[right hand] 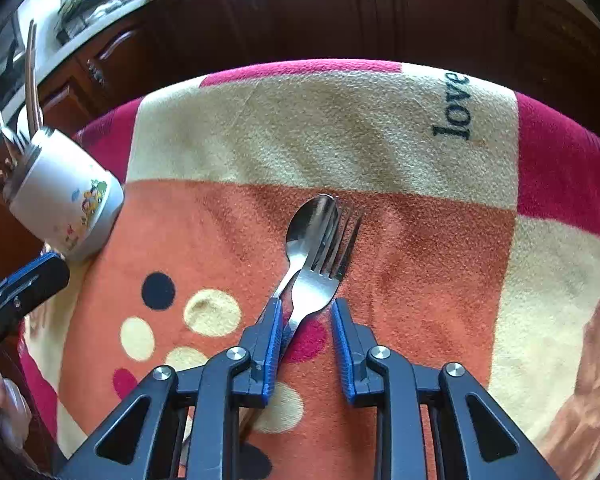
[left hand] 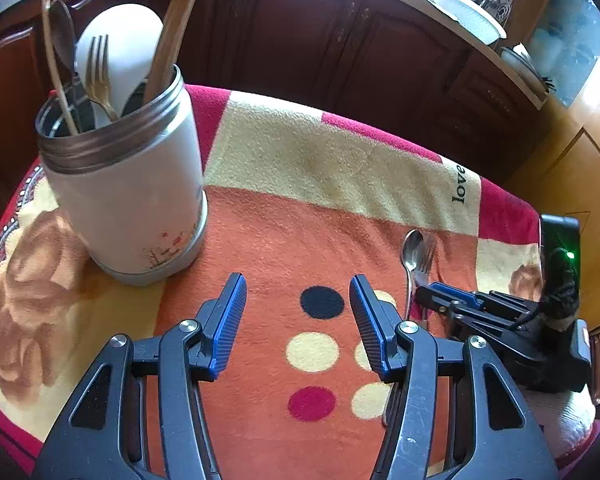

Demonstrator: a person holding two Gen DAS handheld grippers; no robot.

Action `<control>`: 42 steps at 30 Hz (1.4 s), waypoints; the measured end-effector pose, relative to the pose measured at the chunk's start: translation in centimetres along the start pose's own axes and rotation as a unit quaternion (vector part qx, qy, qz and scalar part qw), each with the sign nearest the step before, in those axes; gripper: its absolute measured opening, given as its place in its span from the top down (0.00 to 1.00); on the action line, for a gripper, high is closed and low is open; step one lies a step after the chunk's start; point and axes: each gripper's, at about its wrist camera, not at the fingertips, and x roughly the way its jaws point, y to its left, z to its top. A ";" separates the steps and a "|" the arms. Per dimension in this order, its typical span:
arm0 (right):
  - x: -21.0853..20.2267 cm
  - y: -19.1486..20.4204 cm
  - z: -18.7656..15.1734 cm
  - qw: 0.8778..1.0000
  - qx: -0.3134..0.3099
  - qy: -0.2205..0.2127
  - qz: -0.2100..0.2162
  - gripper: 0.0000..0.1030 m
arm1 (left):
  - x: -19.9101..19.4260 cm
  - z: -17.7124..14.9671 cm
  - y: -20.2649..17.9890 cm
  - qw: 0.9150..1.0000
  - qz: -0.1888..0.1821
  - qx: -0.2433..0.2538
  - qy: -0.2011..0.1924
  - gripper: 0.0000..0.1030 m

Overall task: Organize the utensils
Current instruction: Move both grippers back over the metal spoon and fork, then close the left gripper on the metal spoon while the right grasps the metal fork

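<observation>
Only the right wrist view shows fork tines.

- I'm seeing polished metal on the spoon and fork, both glossy.
- Blanket is looking fuzzy, matt cloth.
- Canister is showing smooth white gloss and a brushed metal rim.
- Wooden spatula is looking matt.

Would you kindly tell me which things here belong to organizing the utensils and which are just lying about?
Part of the job:
- steel spoon and steel fork, overlapping on the blanket
- white utensil jar, already holding cutlery
- right hand-held gripper, straddling the fork's neck
- left hand-held gripper, open over the blanket

Just lying about:
- patterned blanket
- white bowl on the counter
</observation>
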 end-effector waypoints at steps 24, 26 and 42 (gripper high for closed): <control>-4.7 -8.5 -3.1 0.988 0.083 -0.047 0.119 0.91 | 12.7 4.3 -10.6 0.967 -0.108 0.210 0.096 0.71; -4.6 -8.5 -3.1 0.989 0.075 -0.047 0.118 0.91 | 13.1 4.4 -10.9 0.963 -0.122 0.217 0.102 0.84; -1.0 -8.2 0.6 0.988 0.118 -0.011 0.103 0.85 | 8.7 3.1 -7.0 0.978 -0.120 0.157 0.069 0.99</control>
